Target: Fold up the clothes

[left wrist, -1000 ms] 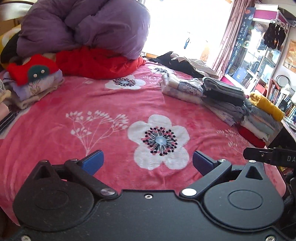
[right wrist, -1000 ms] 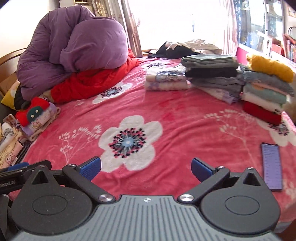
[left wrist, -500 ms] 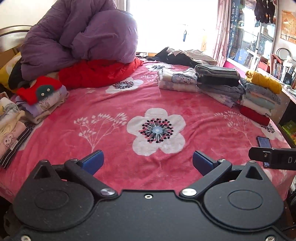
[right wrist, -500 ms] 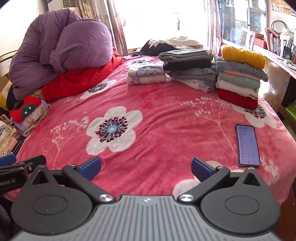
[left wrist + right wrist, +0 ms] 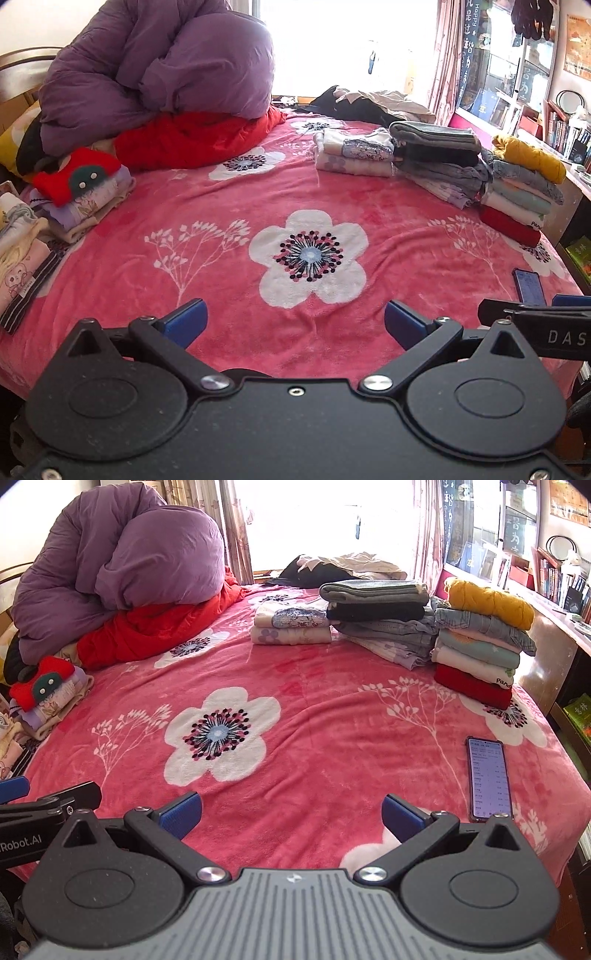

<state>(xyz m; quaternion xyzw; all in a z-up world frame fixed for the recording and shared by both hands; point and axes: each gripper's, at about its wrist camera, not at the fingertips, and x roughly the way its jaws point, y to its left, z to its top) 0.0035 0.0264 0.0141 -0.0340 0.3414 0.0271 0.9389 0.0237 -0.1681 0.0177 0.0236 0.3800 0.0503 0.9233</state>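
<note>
Both grippers are hanging over the near edge of the bed w/ nothing in them: left gripper (image 5: 295, 319) spread wide, right gripper (image 5: 291, 810) same, just pink flowered blanket (image 5: 314, 709) between the blue pads.

Clothes-wise, a lot already sits folded. Far right there's a stack (image 5: 480, 646) w/ a mustard knit on top, denim, pale tees, red at the bottom. Next to it, touching, a grey/black/jeans stack (image 5: 380, 616), then a small floral stack (image 5: 291, 626). Left edge has another pile (image 5: 79, 195) w/ a red piece on top, plus more folded bits at the very edge.

What looks unfolded: a dark + beige heap (image 5: 340, 566) by the window. The purple duvet (image 5: 159, 70) on the red bedding (image 5: 192, 138) is prob not part of it. Phone (image 5: 489, 779) lies near the right gripper.

So imo mostly done, maybe that window heap left. Mid-bed is bare, so can't tell if it's between garments or finished.
</note>
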